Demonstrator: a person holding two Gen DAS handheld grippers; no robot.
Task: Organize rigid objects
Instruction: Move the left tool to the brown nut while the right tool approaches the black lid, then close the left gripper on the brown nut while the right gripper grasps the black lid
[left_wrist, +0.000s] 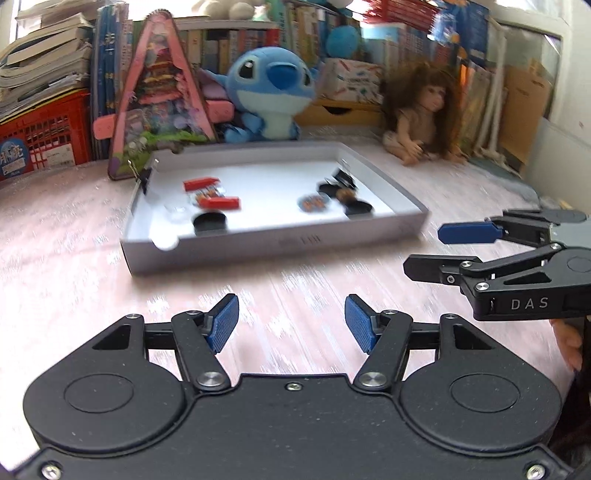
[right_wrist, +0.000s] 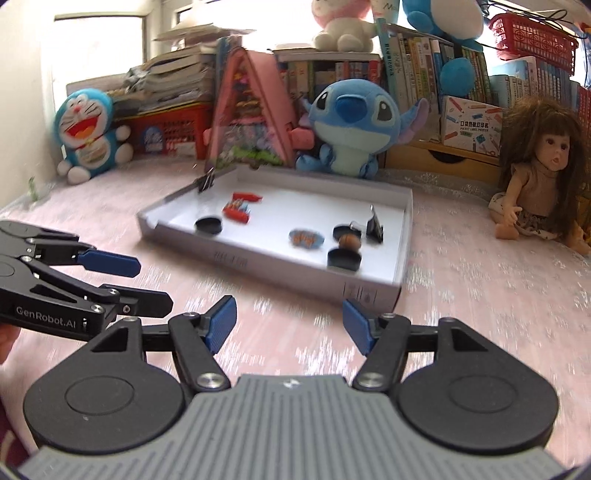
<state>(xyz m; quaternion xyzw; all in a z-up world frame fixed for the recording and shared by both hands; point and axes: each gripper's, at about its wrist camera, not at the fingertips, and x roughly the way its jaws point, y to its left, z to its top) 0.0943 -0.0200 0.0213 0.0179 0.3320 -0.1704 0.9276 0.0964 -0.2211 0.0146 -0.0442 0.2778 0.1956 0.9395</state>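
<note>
Right wrist view: blue plush (right_wrist: 351, 122), doll (right_wrist: 543, 166) behind tray (right_wrist: 280, 258).

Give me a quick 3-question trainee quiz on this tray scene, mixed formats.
1. True or false: the left tongs and the right tongs are both open and hold nothing.
2. Which toy sits directly behind the white tray? A) blue plush B) doll C) white plush
3. Fill in: a binder clip is clamped on the tray's far-left ____.

Key: 1 true; 2 A; 3 corner.
</note>
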